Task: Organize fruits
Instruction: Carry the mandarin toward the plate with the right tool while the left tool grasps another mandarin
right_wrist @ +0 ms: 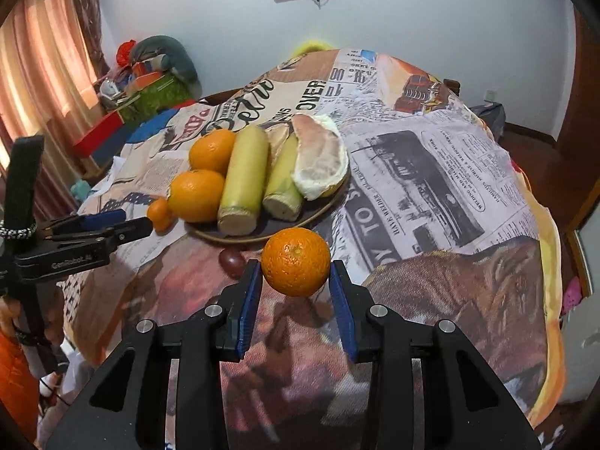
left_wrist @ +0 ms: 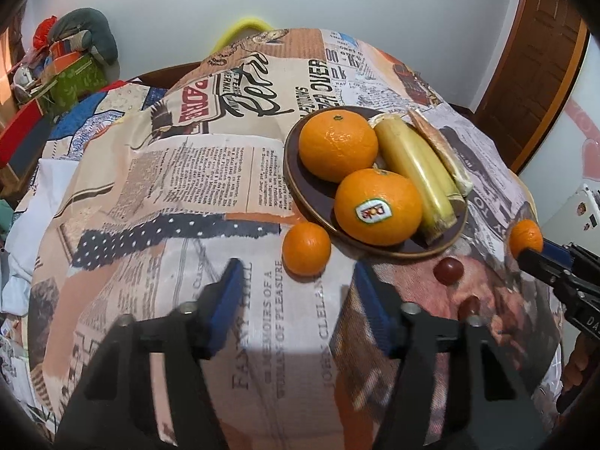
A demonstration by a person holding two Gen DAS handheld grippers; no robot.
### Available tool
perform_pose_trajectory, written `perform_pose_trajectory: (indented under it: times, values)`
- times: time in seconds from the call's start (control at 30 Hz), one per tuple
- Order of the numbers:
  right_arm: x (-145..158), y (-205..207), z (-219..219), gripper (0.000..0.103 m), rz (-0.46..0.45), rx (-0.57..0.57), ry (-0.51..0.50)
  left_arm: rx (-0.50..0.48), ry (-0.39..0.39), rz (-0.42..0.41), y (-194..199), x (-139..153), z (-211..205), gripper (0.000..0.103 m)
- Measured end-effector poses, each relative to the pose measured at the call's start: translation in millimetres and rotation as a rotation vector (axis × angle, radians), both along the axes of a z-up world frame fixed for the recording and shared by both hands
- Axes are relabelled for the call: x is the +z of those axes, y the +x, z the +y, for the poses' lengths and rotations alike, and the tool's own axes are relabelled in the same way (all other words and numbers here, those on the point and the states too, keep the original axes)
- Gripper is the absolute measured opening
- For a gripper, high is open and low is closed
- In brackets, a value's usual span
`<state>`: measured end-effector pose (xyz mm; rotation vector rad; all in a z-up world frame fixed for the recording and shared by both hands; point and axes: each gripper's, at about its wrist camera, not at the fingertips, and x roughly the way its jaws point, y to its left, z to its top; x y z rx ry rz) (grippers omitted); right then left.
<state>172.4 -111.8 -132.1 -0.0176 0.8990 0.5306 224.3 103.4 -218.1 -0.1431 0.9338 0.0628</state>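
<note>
A dark brown plate (left_wrist: 311, 191) holds two big oranges (left_wrist: 337, 144), yellow cane pieces (left_wrist: 412, 165) and a pomelo wedge (right_wrist: 318, 153). A small mandarin (left_wrist: 306, 248) lies on the cloth by the plate's near rim, just ahead of my open, empty left gripper (left_wrist: 296, 281). A dark red grape (left_wrist: 448, 270) lies near it. My right gripper (right_wrist: 294, 273) is shut on a second mandarin (right_wrist: 295, 261) and holds it above the cloth in front of the plate (right_wrist: 322, 206); it also shows at the right in the left wrist view (left_wrist: 525, 239).
The table wears a newspaper-print cloth (left_wrist: 210, 172). A shelf with clutter (left_wrist: 63, 63) stands at the back left, a wooden door (left_wrist: 532, 75) at the right. The left gripper (right_wrist: 138, 227) shows at the left in the right wrist view.
</note>
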Motion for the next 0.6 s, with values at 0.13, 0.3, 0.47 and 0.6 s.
perform_pose_trajectory:
  times: [0.13,0.3,0.47,0.6]
  values:
    - [-2,4,1,0.034,0.001,-0.001,0.000,0.003,-0.011,0.011,9,-7,4,0.044]
    - [-4,7,1,0.034,0.004,0.004,-0.002,-0.020,-0.027,-0.005,13,-10,1,0.036]
    - [-3,9,3,0.034,0.004,0.007,0.003,-0.043,-0.014,-0.008,18,-14,-6,0.031]
    - [-1,12,4,0.034,0.001,0.012,0.012,-0.041,-0.015,-0.009,19,-13,-5,0.030]
